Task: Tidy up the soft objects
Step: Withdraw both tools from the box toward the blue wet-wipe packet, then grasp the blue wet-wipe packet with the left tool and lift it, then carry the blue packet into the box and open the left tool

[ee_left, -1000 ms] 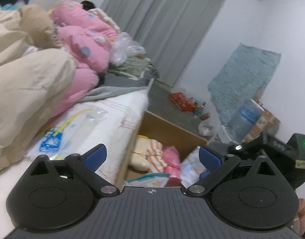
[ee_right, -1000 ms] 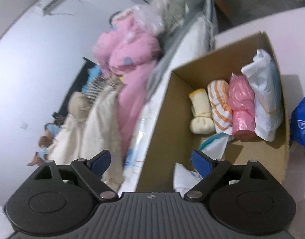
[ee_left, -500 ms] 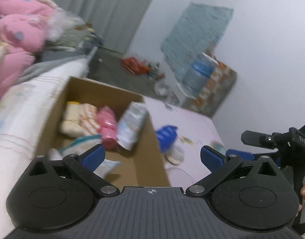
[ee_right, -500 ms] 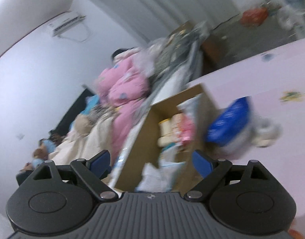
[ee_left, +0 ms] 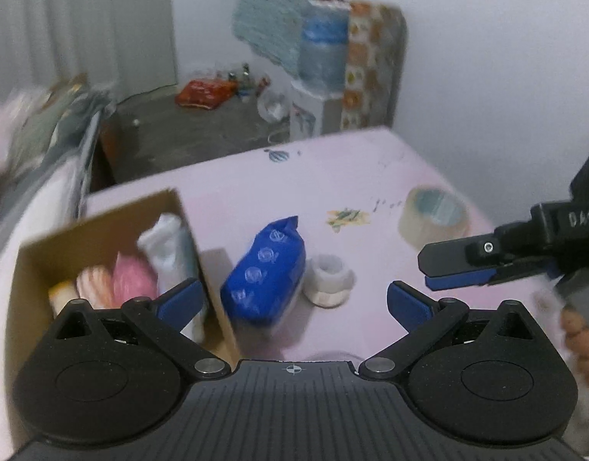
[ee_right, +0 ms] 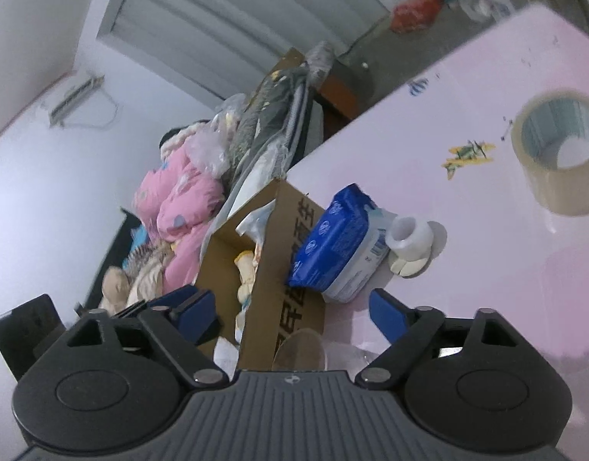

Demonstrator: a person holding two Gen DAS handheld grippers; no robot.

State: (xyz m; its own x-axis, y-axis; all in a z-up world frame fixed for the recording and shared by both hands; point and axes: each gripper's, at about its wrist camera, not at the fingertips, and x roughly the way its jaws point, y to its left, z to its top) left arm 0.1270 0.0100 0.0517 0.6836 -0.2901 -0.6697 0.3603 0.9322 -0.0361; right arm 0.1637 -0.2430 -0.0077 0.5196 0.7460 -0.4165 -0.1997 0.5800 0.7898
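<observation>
The left gripper [ee_left: 292,301] stands spread and empty, aimed down at the blue soft pack [ee_left: 264,274] so the pack falls between its fingers. The right gripper [ee_right: 292,311] is also apart with nothing between its pads; its jaws have just been closing a little, likely sizing for the same pack. That pack leans against the outer wall of the cardboard box [ee_right: 279,269], just beside a small white roll [ee_left: 327,280]. Inside the box, rolled cloths [ee_left: 102,282] sit side by side. A tape roll [ee_right: 559,153] lies well apart on the pink table [ee_left: 371,176].
</observation>
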